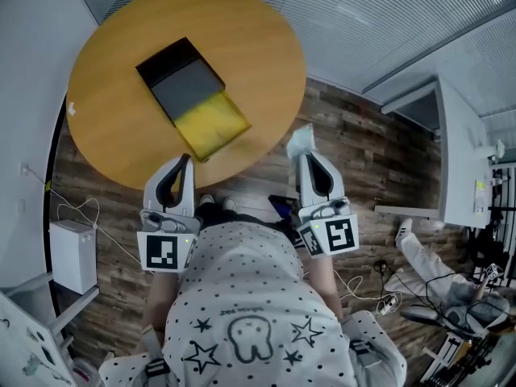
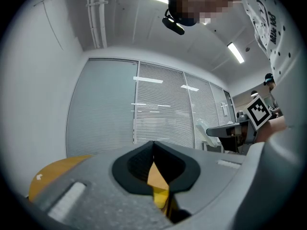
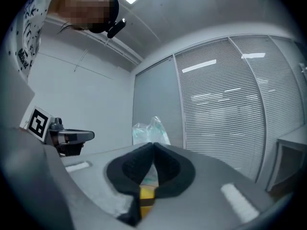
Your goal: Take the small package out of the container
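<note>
On the round wooden table (image 1: 105, 135) lies the container (image 1: 193, 95), a flat box with a black end, a grey middle and a yellow end nearest me. My right gripper (image 1: 305, 156) hovers off the table's right edge, shut on a small clear plastic package (image 1: 300, 139). In the right gripper view the package (image 3: 150, 130) sticks up crumpled beyond the closed jaws of the right gripper (image 3: 153, 145). My left gripper (image 1: 185, 162) is over the table's near edge, just short of the yellow end, shut and holding nothing. In its own view the left gripper (image 2: 153, 145) shows jaws pressed together.
A white box (image 1: 72, 252) and cables lie on the wooden floor at the left. A white desk (image 1: 463, 160) stands at the right, with another person's leg (image 1: 423, 256) and gear beside it. Blinds line the far wall.
</note>
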